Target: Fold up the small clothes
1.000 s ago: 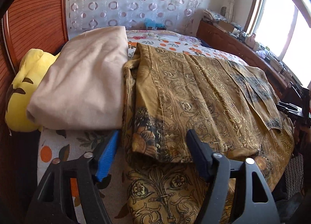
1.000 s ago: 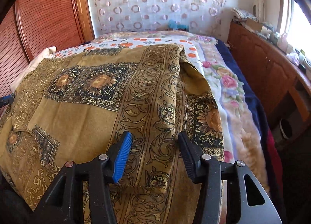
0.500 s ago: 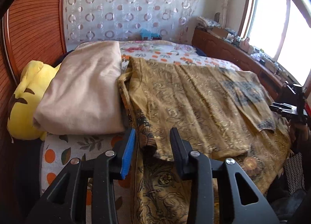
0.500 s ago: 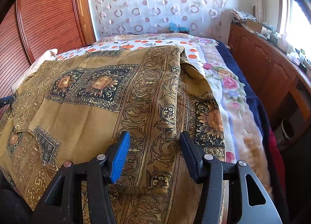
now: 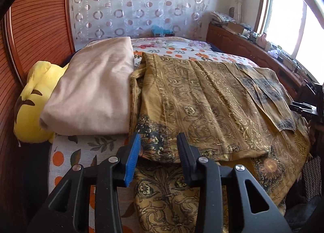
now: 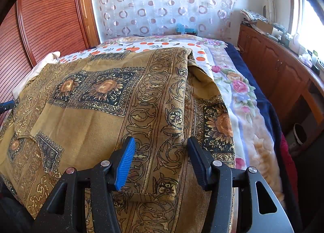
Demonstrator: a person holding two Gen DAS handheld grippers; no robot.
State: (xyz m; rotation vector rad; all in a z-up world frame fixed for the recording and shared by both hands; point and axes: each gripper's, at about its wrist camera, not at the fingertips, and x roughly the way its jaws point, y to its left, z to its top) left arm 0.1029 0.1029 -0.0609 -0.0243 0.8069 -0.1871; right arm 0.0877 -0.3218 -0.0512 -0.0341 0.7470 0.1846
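A mustard-gold patterned garment [image 5: 202, 103] lies spread on the bed, with a side panel folded over its middle. My left gripper [image 5: 159, 144] is open, its jaws on either side of the folded layer's near-left corner, above the cloth. The garment also fills the right wrist view [image 6: 121, 99], with a folded band running toward the camera. My right gripper [image 6: 161, 148] is open, its jaws on either side of that folded band [image 6: 162, 131], holding nothing. The right gripper shows at the far right of the left wrist view [image 5: 307, 107].
A folded beige blanket [image 5: 91, 91] and a yellow plush toy [image 5: 30, 99] lie left of the garment against the wooden headboard [image 5: 36, 30]. A floral bedsheet [image 6: 239, 99] covers the bed. A wooden cabinet [image 6: 283, 67] runs along the right under the window.
My left gripper narrowed its opening half a second ago, has since widened somewhat and has come in close over the folded corner. The right gripper opened slightly wider and barely moved.
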